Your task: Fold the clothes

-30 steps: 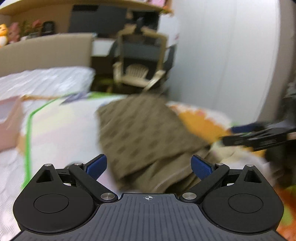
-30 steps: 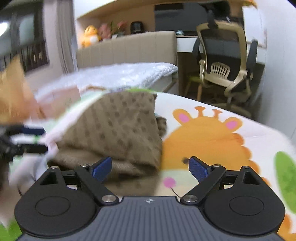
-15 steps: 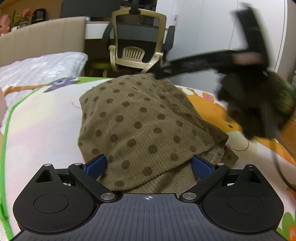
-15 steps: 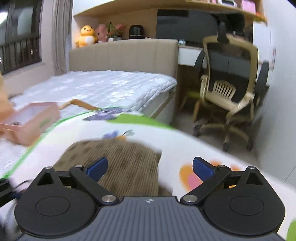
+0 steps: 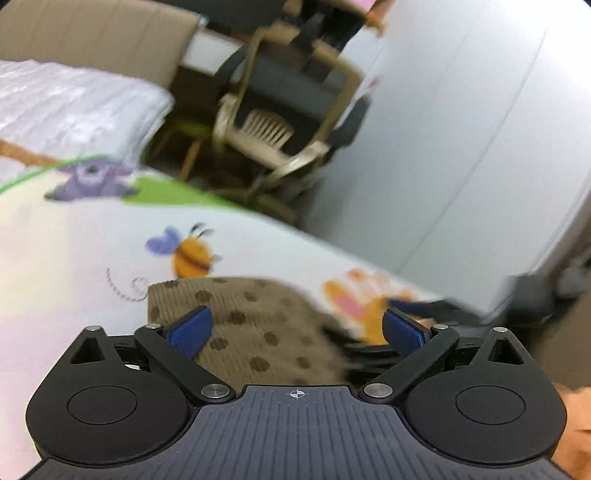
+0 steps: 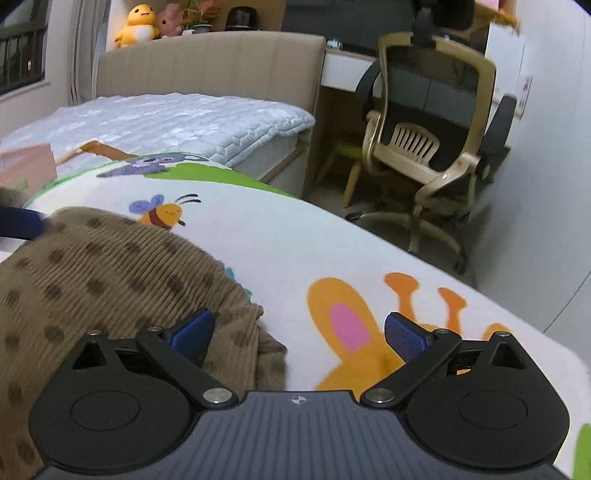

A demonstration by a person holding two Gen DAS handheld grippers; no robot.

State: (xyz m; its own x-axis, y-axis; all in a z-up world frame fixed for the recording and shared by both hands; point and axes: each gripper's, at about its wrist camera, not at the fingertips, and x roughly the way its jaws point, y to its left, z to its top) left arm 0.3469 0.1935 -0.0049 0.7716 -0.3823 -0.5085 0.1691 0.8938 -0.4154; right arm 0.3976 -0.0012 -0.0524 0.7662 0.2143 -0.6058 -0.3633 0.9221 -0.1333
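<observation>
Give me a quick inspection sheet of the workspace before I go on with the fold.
Surface: cartoon-print mat, bee and orange animal printed on it, spread over the bed.
Job's things: brown dotted corduroy garment, bunched, lying on the mat.
Clutter: pink box at the mat's far left edge.
Grippers: right gripper open, its left finger over the garment's edge, nothing pinched. Left gripper open, garment below it, not gripped; view blurred.
Cables: nothing seen.
Surroundings: white quilted mattress, beige headboard with plush toys on top, beige office chair at a desk, grey wall on the right.
</observation>
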